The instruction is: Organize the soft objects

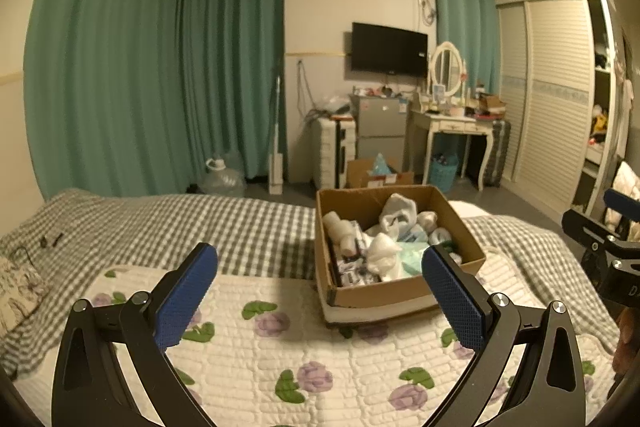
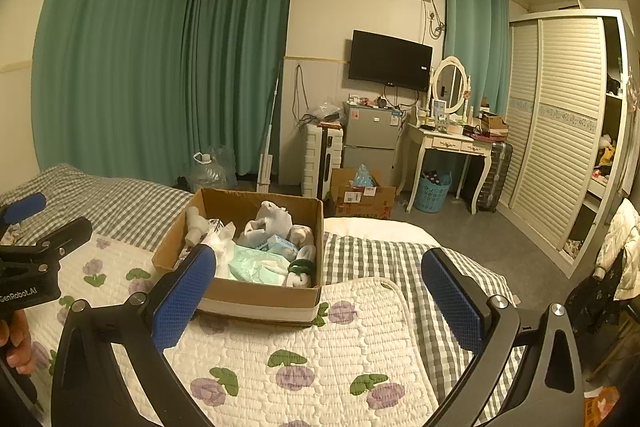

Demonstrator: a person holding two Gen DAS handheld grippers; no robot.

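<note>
An open cardboard box [image 1: 380, 293] stands on the bed, also in the right wrist view [image 2: 256, 293]. It holds a jumble of soft things: rolled white socks [image 1: 382, 247], a grey-white cloth [image 1: 396, 213], pale green tissue packs [image 2: 256, 265] and a dark green roll [image 2: 300, 267]. My left gripper [image 1: 320, 259] is open and empty, above the quilt just before the box. My right gripper [image 2: 318, 261] is open and empty, to the right of the box. Each gripper shows at the edge of the other's view.
The box rests on a white quilt with purple flowers [image 1: 280, 359] over a grey checked blanket [image 1: 200, 223]. Beyond the bed are green curtains [image 1: 140, 67], a small fridge [image 1: 380, 123], a dressing table [image 1: 456, 123], a wardrobe [image 1: 552, 87] and another box on the floor [image 2: 360, 193].
</note>
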